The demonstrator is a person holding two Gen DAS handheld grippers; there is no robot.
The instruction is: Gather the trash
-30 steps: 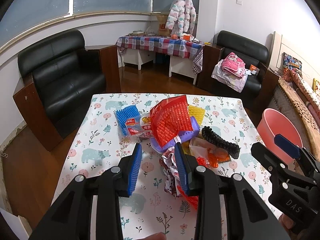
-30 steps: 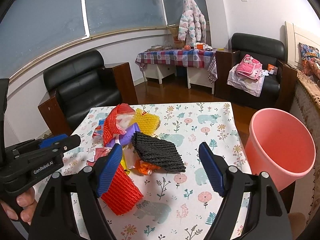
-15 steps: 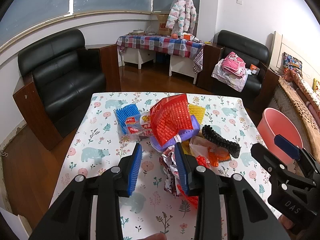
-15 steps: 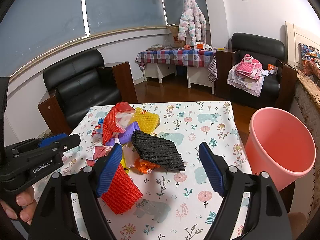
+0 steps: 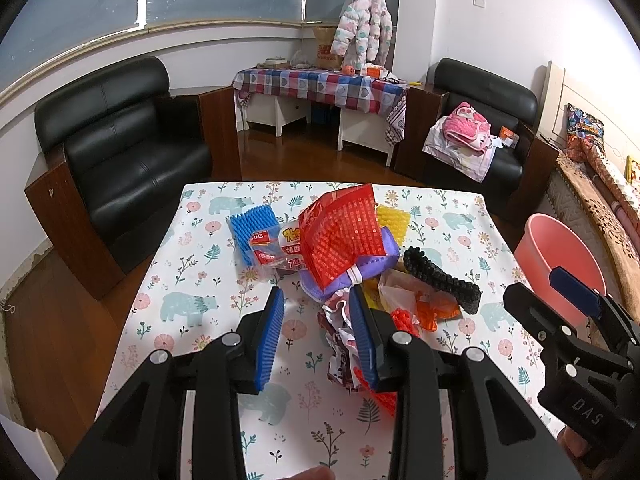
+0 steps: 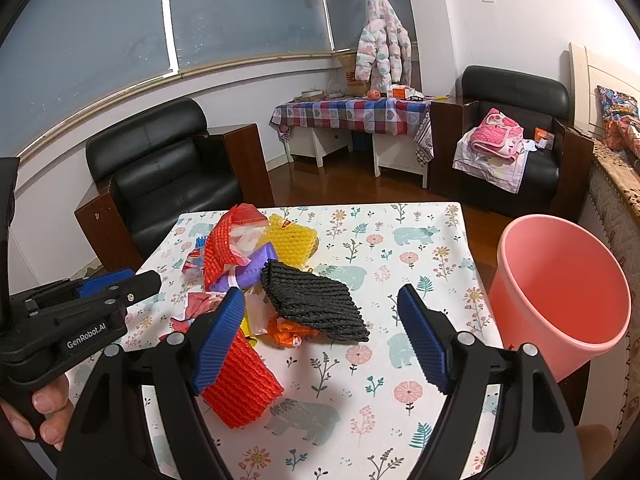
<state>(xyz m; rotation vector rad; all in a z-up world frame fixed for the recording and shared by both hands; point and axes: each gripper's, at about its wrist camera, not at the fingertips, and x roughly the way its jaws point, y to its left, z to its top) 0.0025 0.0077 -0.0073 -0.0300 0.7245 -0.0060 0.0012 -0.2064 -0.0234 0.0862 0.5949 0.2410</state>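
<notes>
Pink bucket bare inside beside table, colourful trash pile, left claw and right claw both open, holding nothing.

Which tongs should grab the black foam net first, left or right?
Right, probably. The right tongs are open wide with the black foam net sleeve lying just ahead between their pads, and the pink plastic bucket is on that side. The left tongs face the crumpled wrappers instead.
</notes>
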